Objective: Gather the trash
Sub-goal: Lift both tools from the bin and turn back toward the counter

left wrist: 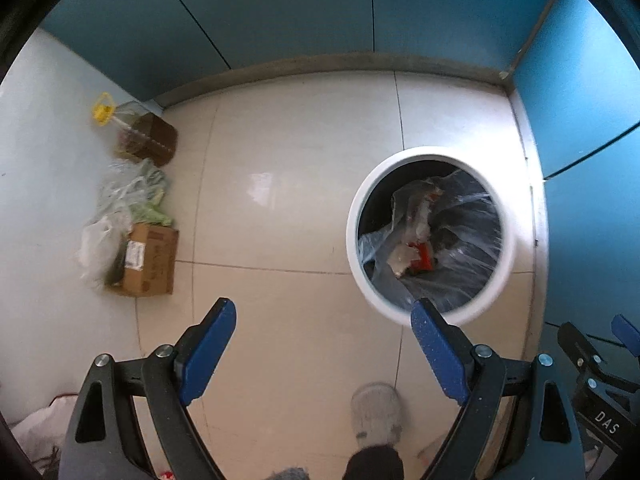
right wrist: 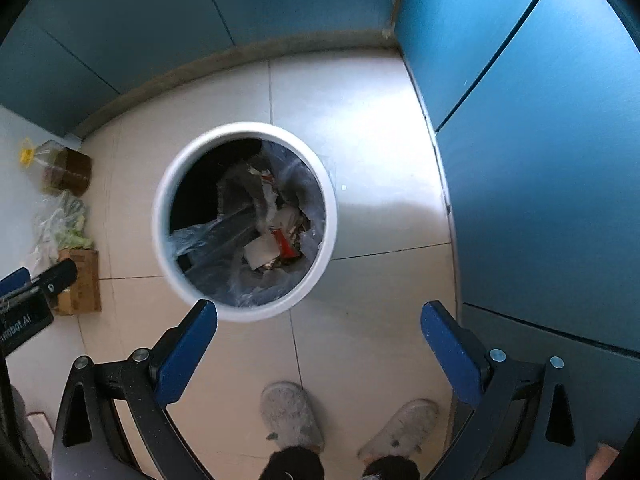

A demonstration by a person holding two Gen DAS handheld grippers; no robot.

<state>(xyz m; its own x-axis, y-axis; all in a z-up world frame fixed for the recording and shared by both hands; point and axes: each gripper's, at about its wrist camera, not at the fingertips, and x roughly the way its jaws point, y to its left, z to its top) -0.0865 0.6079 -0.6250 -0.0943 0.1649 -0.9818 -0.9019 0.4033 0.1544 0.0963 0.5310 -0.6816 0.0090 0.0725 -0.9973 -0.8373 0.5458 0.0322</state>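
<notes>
A round white trash bin (left wrist: 353, 216) (right wrist: 160, 216) stands on the tiled floor by the blue cabinets. Inside it a clear plastic liner (left wrist: 464, 248) (right wrist: 224, 256) slumps loose around paper and red wrappers (left wrist: 420, 258) (right wrist: 280, 240). My left gripper (left wrist: 324, 316) hovers high above the floor, left of the bin, open with nothing between its blue pads. My right gripper (right wrist: 320, 320) hangs above the bin's near edge, open wide and empty. Each gripper shows at the edge of the other's view.
Against the pale wall on the left lie a yellow-capped oil jug (left wrist: 140, 136) (right wrist: 60, 168), plastic bags of greens (left wrist: 132, 196) (right wrist: 64, 224) and a cardboard box (left wrist: 150, 260) (right wrist: 82, 284). A person's grey slippers (right wrist: 290, 416) (left wrist: 376, 412) stand on the floor below the grippers. Blue cabinet fronts (right wrist: 540, 160) close off the right side.
</notes>
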